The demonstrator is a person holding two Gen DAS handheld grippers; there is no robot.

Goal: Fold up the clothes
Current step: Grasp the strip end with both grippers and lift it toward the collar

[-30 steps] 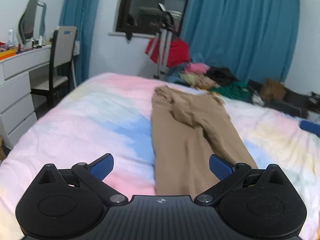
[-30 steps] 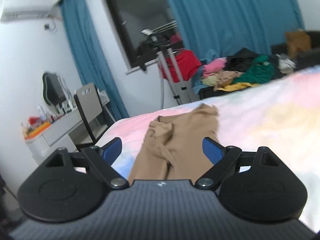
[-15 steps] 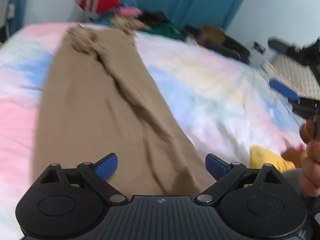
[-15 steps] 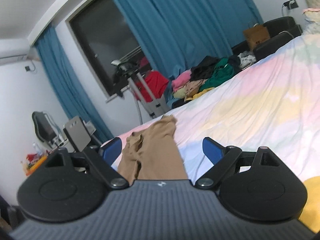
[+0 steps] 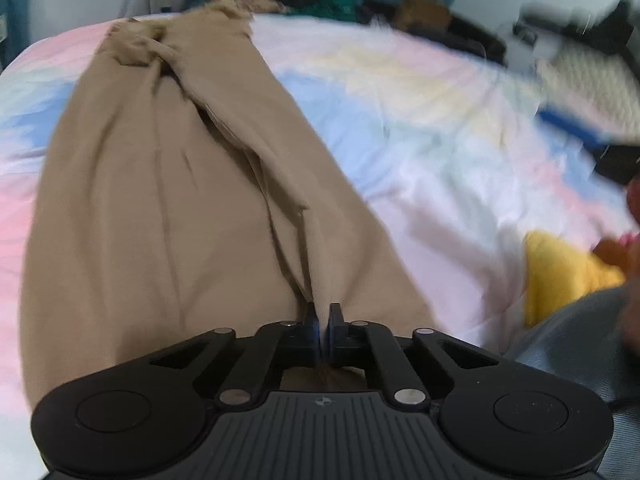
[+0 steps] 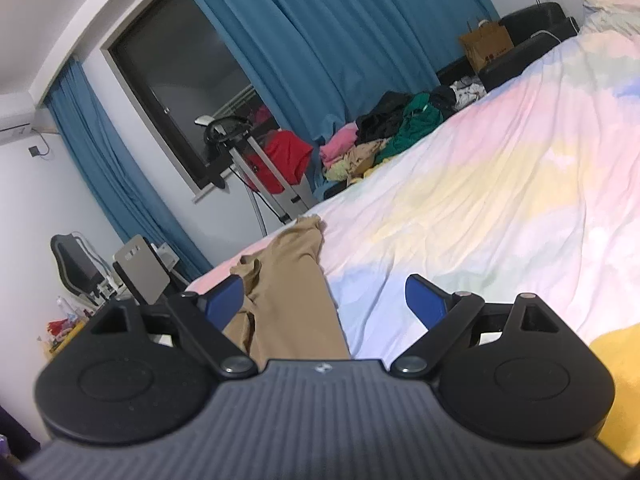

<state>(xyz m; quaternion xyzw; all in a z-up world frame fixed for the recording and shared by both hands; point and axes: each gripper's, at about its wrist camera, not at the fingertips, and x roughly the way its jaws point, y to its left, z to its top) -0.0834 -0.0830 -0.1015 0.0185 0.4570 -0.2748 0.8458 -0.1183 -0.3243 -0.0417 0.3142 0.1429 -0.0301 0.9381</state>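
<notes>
Tan trousers (image 5: 160, 200) lie lengthwise on the pastel bedspread (image 5: 420, 128), waistband at the far end. My left gripper (image 5: 323, 320) is shut, pinching the near hem edge of the trousers. In the right wrist view the trousers (image 6: 288, 288) run away from me between the fingers. My right gripper (image 6: 324, 300) is open and empty, above the near end of the trousers. The right gripper also shows blurred at the right edge of the left wrist view (image 5: 580, 132).
A yellow garment (image 5: 560, 272) lies on the bed at the near right, also in the right wrist view (image 6: 616, 364). A pile of clothes (image 6: 384, 136) sits beyond the far bed edge by the blue curtains. A chair (image 6: 140, 276) and desk stand at left.
My left gripper has closed on the near hem of the trousers; it was open before. My right gripper has swung rightward over the bed and stays open.
</notes>
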